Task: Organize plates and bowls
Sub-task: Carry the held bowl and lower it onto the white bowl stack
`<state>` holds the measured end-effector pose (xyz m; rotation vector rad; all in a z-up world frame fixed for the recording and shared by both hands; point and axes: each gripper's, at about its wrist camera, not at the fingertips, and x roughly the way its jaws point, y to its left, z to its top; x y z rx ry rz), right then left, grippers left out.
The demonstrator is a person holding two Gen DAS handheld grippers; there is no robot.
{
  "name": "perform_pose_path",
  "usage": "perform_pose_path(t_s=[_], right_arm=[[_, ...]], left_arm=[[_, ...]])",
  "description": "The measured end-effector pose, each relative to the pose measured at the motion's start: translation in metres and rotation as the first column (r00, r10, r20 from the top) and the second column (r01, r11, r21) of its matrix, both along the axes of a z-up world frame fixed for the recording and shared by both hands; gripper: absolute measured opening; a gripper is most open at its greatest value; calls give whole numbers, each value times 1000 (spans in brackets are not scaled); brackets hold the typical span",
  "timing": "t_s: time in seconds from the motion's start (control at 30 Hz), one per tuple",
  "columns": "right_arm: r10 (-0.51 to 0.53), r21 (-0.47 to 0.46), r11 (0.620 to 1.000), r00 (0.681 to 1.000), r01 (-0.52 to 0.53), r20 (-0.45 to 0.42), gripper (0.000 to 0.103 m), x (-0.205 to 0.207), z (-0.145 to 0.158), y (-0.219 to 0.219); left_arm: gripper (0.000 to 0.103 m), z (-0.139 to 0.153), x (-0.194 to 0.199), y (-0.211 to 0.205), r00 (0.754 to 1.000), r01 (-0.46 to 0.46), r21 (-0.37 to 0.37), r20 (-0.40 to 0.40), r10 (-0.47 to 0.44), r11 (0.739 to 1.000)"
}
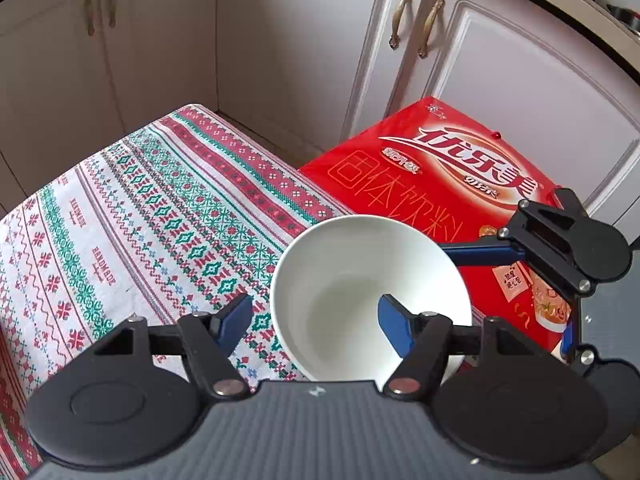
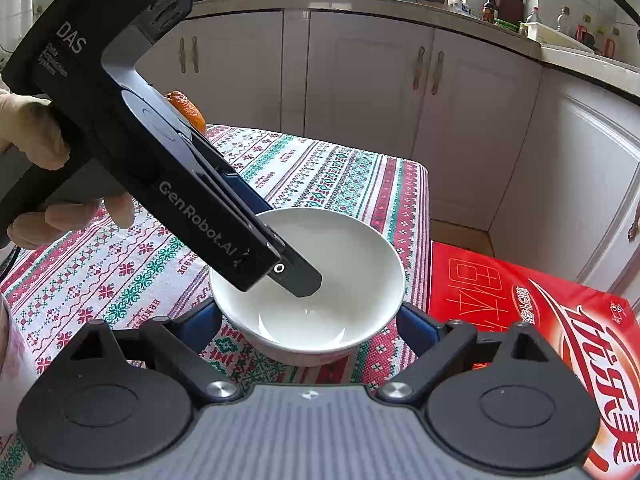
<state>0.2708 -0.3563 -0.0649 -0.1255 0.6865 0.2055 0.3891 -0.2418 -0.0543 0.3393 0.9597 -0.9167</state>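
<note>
A white bowl (image 1: 352, 276) (image 2: 340, 240) stands upright and empty on the patterned tablecloth (image 1: 120, 220), near the table's corner. My left gripper (image 1: 316, 320) straddles the bowl's left rim, one blue pad outside it and the other inside. A strip of cloth shows between the outer pad and the rim. In the right wrist view a black finger (image 2: 300, 282) of this gripper dips into the bowl. My right gripper (image 2: 310, 320) stands wide with the bowl's near side between its blue pads, close to the wall on both sides. One of its fingers (image 1: 480, 251) reaches the bowl's far rim.
A red printed carton (image 1: 420, 168) (image 2: 520, 320) sits right beside the table's edge, lower than the bowl. White cabinet doors (image 1: 280, 40) close off the far side. A gloved hand (image 2: 32, 132) holds the left gripper. An orange object (image 2: 188, 112) peeks out behind it.
</note>
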Motion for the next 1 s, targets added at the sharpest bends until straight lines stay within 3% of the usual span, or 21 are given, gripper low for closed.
perform_pose_path(t_s=[0.63,1.0], right_arm=[[10,-13,1000,1000,-10,-20,95,-4,1,4],[35,23,999,998,-34,-60,95,-35,26,19]], left_arm=[[59,1,-6,-6,999,39,-5,-15,-39,999],[59,31,-48,16,999,32,-11,8,-32,999]])
